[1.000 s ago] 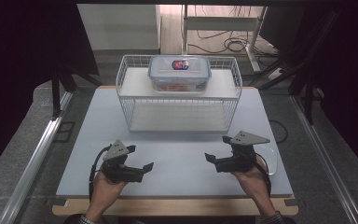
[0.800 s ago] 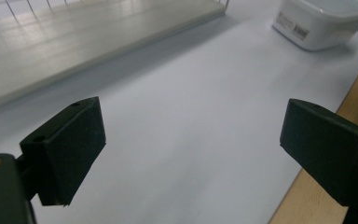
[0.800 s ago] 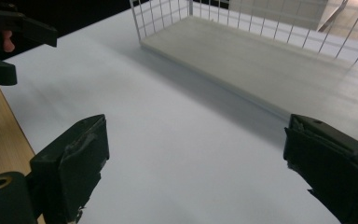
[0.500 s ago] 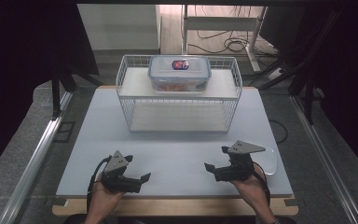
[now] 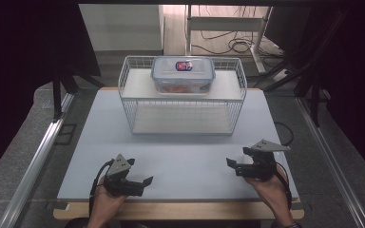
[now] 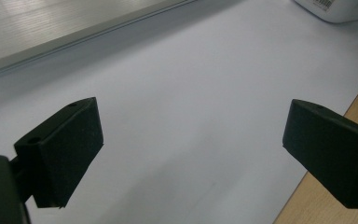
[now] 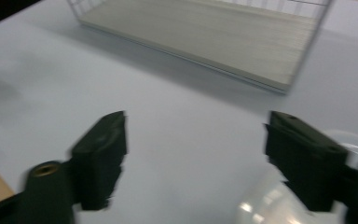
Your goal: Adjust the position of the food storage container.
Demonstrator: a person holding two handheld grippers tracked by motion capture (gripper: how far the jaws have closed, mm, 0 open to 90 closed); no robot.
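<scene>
A clear plastic cup [image 7: 270, 205] lies on the white table just beside the right gripper's fingers [image 7: 303, 158].

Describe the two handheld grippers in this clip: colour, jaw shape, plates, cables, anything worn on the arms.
Both the left gripper and the right gripper are matte black, each topped by a grey three-cornered plate. The jaws are blocky black wedges with small holes near the top, seen close up in the gripper views. A black cable loops from each body back along the wrist. The forearms in the high view are bare, with no sleeves.
</scene>
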